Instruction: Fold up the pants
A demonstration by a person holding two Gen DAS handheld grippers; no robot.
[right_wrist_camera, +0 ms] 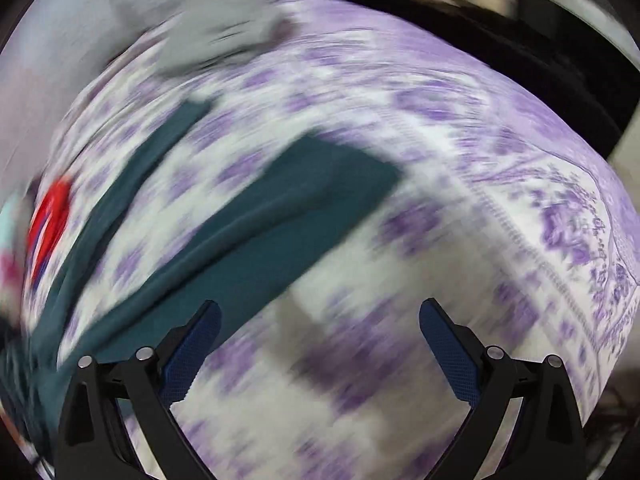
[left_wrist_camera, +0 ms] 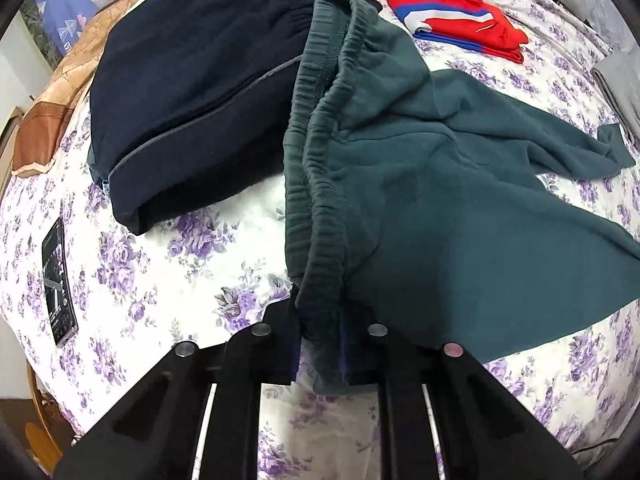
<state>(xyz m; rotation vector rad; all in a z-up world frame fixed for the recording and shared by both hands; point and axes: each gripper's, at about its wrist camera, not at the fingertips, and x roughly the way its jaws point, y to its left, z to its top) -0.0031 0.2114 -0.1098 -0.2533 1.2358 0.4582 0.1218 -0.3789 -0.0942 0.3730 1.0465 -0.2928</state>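
Teal green sweatpants (left_wrist_camera: 420, 184) lie on a bed with a purple-flowered sheet (left_wrist_camera: 160, 280). My left gripper (left_wrist_camera: 322, 344) is shut on the elastic waistband (left_wrist_camera: 316, 216) and holds that end lifted off the sheet; the legs trail away to the right. In the blurred right wrist view my right gripper (right_wrist_camera: 320, 344) is open and empty above the sheet, with the two teal pant legs (right_wrist_camera: 280, 208) spread ahead and to its left.
Folded dark navy pants (left_wrist_camera: 192, 92) lie just left of the waistband. A folded red, white and blue garment (left_wrist_camera: 460, 20) lies at the back right. A phone (left_wrist_camera: 58, 280) lies at the left. A grey garment (right_wrist_camera: 224, 40) lies at the far side.
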